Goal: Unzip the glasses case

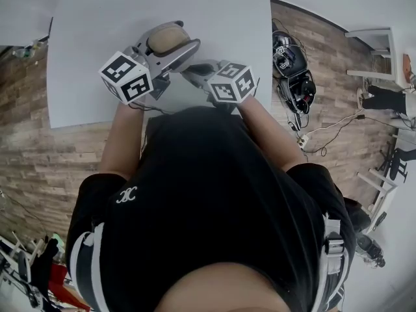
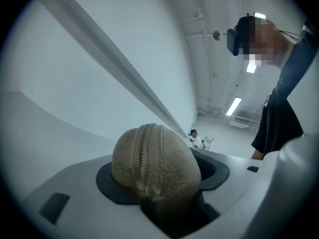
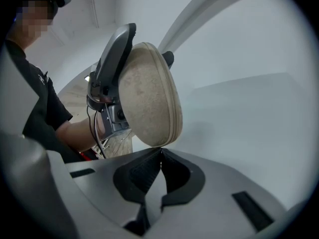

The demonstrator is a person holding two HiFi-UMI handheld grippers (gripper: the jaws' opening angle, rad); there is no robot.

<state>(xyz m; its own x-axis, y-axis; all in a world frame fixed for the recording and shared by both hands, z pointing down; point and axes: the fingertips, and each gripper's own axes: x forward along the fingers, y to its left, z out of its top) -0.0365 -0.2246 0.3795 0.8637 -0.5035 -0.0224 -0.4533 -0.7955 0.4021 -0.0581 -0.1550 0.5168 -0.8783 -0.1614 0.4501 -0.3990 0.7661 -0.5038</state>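
Note:
A beige fabric glasses case [image 1: 168, 39] is held above the white table [image 1: 84, 57], with my left gripper [image 1: 170, 43] shut on it from both sides. In the left gripper view the case [image 2: 149, 158] fills the jaws and its closed zip runs over the rounded end toward the camera. My right gripper [image 1: 190, 71] is shut, its tip right at the case's near end. In the right gripper view the pads [image 3: 149, 171] meet just under the case's [image 3: 149, 98] zip seam. No zip pull shows there, so I cannot tell whether one is pinched.
The table's right edge [image 1: 270, 57] drops to a wood floor where dark gear and cables [image 1: 292, 70] lie. White furniture [image 1: 380, 44] stands further right. A person [image 2: 195, 138] stands far off in the room.

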